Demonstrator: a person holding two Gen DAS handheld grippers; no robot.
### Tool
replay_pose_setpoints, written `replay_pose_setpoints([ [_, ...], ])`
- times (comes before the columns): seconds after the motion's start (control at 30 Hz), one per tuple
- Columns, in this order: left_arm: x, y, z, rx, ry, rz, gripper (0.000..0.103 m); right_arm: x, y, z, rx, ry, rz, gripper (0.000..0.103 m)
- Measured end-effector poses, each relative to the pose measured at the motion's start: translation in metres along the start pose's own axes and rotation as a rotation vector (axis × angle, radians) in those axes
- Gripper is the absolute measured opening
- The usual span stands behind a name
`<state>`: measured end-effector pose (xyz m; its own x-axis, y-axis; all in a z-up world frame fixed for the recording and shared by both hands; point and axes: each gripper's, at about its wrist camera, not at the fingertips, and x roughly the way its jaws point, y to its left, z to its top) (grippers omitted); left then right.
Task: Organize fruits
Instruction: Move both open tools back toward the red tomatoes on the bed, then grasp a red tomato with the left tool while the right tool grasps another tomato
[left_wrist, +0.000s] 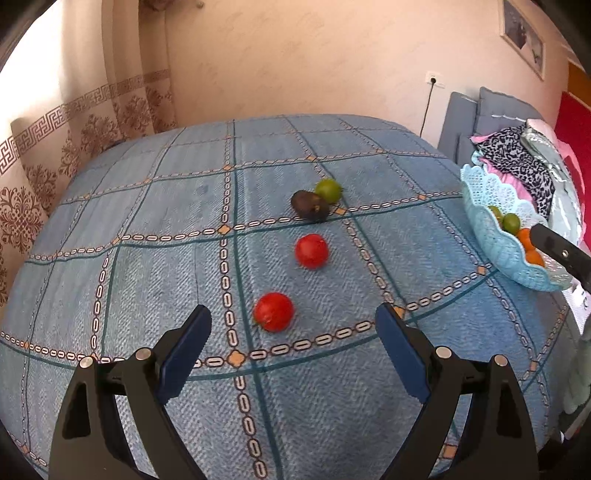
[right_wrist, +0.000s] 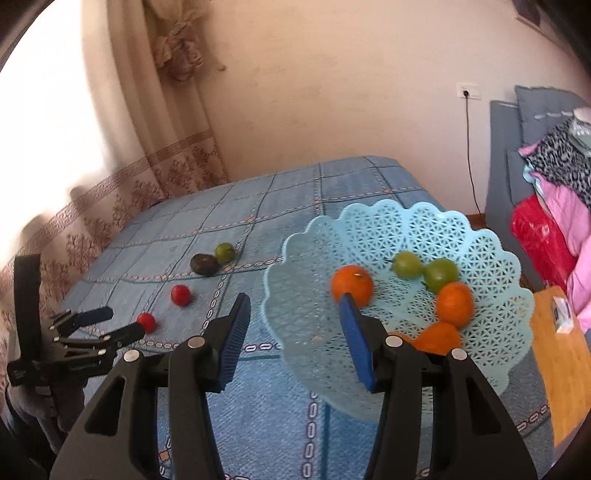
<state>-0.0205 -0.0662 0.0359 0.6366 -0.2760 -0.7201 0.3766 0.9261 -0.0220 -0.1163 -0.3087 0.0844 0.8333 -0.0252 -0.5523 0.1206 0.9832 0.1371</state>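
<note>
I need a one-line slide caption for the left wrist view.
Open left claw above a red tomato on the blue tablecloth, fruit basket at right.

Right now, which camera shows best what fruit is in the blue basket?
The right wrist view: the blue basket faces it, showing oranges and green fruits. The left wrist view catches only its edge, partly hidden.
</note>
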Motion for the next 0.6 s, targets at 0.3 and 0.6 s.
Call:
replay_pose_setpoints([
  [0.3, 0.024, 0.017, 0.002, -0.033, 0.053, 0.018, 0.067, 0.011, 0.019, -0.003, -0.06, 0.036, 0.022, 0.052],
  [0.6, 0.037, 0.019, 0.002, -0.05, 0.092, -0.019, 0.045, 0.021, 0.037, 0.001, -0.108, 0.058, 0.043, 0.052],
])
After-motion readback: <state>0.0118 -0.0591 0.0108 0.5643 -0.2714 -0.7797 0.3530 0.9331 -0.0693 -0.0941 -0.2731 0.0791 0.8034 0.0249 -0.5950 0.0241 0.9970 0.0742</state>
